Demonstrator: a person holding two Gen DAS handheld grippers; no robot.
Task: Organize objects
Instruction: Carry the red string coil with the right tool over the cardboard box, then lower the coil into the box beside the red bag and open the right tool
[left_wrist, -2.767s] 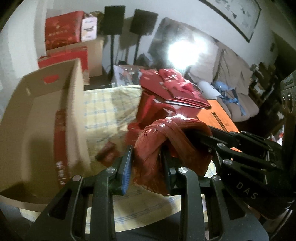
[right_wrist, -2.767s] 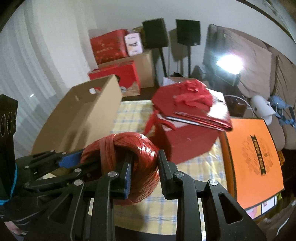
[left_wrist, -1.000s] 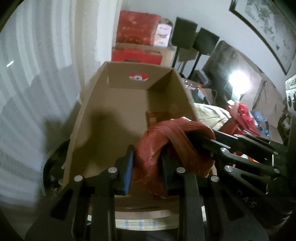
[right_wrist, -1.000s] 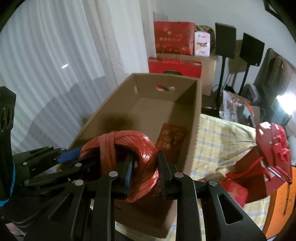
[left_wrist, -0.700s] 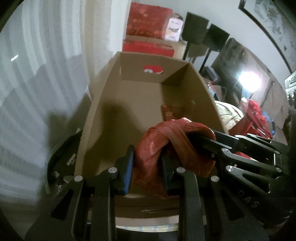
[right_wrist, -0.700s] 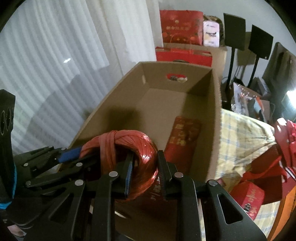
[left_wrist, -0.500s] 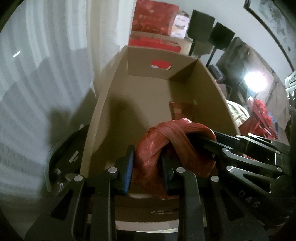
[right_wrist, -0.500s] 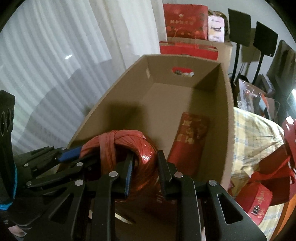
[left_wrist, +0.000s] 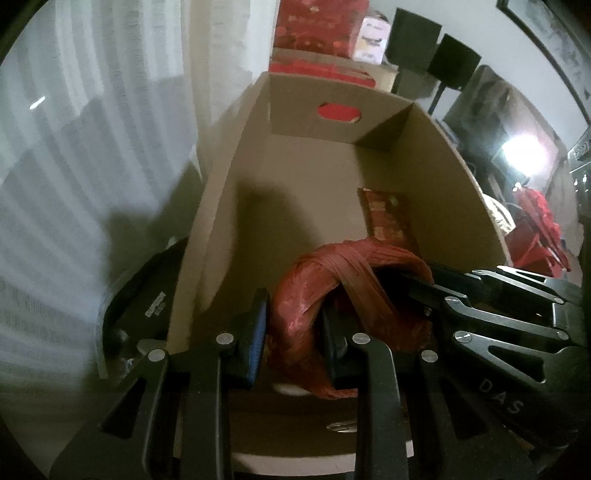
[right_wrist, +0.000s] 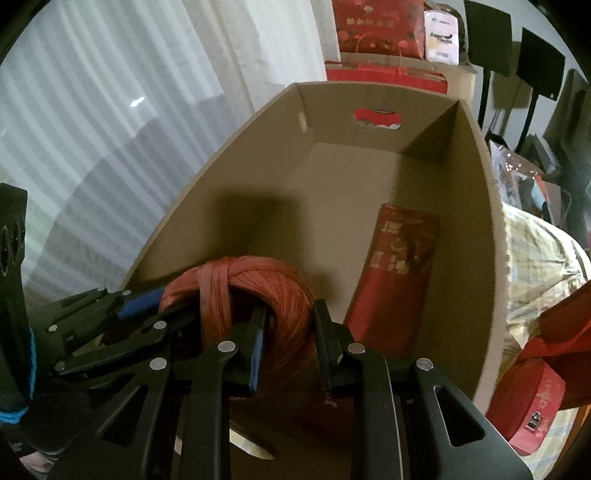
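By the white curtain (right_wrist: 110, 92), both claws, left claw (left_wrist: 295, 332) and right claw (right_wrist: 288, 332), clamp the red twine bundle (right_wrist: 251, 291) low in frame, poised over the cardboard box (right_wrist: 480, 192) for stowing.

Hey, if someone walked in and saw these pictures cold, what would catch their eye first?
Probably the red raffia bundle, clamped from both sides by the left gripper and the right gripper, low over the near end of an open cardboard box. Next, the long red packet lying inside along the box's right wall.

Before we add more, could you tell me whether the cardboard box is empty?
Not empty: a flat red packet lies on the cardboard box floor along one side wall.
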